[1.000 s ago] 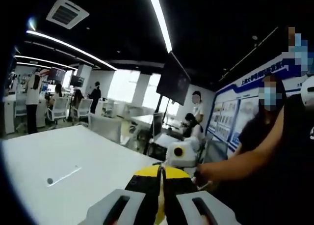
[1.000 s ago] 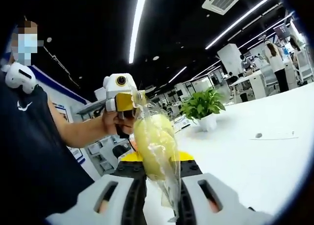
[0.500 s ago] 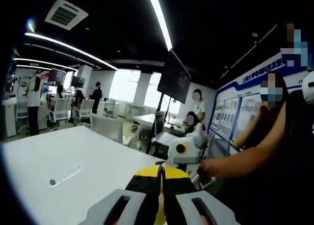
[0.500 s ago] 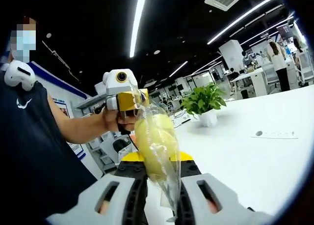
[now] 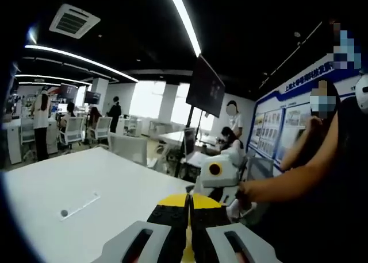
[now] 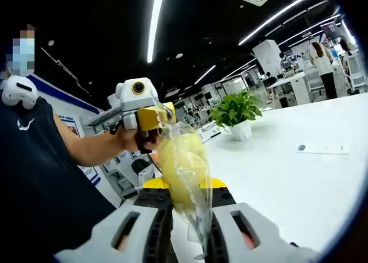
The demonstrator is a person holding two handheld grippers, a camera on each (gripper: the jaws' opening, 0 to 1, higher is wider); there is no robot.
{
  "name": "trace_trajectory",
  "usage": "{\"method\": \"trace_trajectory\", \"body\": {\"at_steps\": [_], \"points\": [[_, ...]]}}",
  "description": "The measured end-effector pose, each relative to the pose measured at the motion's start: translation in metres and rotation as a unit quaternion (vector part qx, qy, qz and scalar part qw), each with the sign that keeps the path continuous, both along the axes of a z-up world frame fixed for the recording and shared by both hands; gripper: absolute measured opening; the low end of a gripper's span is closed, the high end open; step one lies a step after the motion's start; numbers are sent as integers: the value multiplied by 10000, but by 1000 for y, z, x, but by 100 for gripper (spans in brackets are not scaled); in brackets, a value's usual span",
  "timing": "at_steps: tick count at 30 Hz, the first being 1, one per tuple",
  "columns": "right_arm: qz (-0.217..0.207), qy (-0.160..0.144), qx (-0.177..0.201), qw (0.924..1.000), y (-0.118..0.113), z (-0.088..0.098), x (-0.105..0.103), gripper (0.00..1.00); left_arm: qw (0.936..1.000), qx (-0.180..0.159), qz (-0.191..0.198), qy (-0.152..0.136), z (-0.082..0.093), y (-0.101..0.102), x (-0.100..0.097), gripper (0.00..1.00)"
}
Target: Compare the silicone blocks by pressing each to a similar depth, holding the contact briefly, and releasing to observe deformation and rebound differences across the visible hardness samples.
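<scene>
A: Gripping item one: right gripper (image 6: pixel 183 217), jaws pinching a clear bag (image 6: pixel 185 177) with a yellow block (image 6: pixel 179 168) inside, held upright above the white table (image 6: pixel 299 188).

B: Upper end of the bag?

A: Pinched by the left gripper (image 6: pixel 150 118), yellow-tipped, held in a hand (image 6: pixel 133 139). The bag hangs stretched between both tools, clear of the table.

B: Left gripper view, near entry?

A: Own jaws (image 5: pixel 187 228) pressed close on a thin yellow strip; the bag's plastic can't be made out there. Just beyond, the right gripper (image 5: pixel 217 174), held in a hand (image 5: pixel 244 195).

B: Middle distance?

A: Potted plant (image 6: pixel 237 116) on the table; small white plate (image 6: pixel 322 149) with a round spot beside it.

B: Far?

A: Monitor (image 5: pixel 204 93) hung overhead, wall posters (image 5: pixel 273 134), people at desks, ceiling light strips (image 6: pixel 154 22).
</scene>
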State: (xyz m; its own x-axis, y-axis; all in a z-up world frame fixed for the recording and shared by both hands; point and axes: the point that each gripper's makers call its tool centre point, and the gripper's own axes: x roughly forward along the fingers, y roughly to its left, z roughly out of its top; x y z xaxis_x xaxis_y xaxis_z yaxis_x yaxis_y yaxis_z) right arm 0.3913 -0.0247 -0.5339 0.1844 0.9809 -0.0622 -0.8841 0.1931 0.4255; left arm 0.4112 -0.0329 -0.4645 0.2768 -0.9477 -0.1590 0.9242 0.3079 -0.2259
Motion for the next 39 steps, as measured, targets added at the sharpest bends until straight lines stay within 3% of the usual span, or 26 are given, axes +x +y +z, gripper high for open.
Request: {"method": "trace_trajectory", "body": {"at_steps": [3, 5, 8, 14, 22, 25, 34, 37, 39], "points": [[15, -65, -31, 10000, 0, -1, -2, 9, 9999, 49, -15, 94, -1, 0, -2, 0], [-16, -70, 6, 10000, -1, 1, 1, 8, 9999, 30, -20, -100, 2, -1, -2, 0], [21, -277, -87, 9996, -2, 0, 2, 8, 9999, -50, -116, 35, 1, 0, -4, 0], [14, -299, -302, 9991, 0, -2, 4, 7, 9999, 30, 40, -118, -2, 3, -2, 0], [-99, -236, -103, 9996, -1, -7, 3, 11, 9998, 127, 147, 94, -3, 1, -2, 0], [-121, -269, -36, 9996, 0, -5, 2, 12, 9992, -19, 146, 380, -3, 2, -4, 0], [-242, -229, 10, 9994, -5, 2, 5, 15, 9993, -137, 234, 267, 4, -2, -2, 0], [-465, -546, -24, 9974, -10, 6, 11, 16, 9992, -203, 251, 232, 9, -6, -2, 0], [-506, -513, 11, 9974, -11, 5, 9, 17, 9992, -228, 232, 223, 10, -9, -2, 0]]}}
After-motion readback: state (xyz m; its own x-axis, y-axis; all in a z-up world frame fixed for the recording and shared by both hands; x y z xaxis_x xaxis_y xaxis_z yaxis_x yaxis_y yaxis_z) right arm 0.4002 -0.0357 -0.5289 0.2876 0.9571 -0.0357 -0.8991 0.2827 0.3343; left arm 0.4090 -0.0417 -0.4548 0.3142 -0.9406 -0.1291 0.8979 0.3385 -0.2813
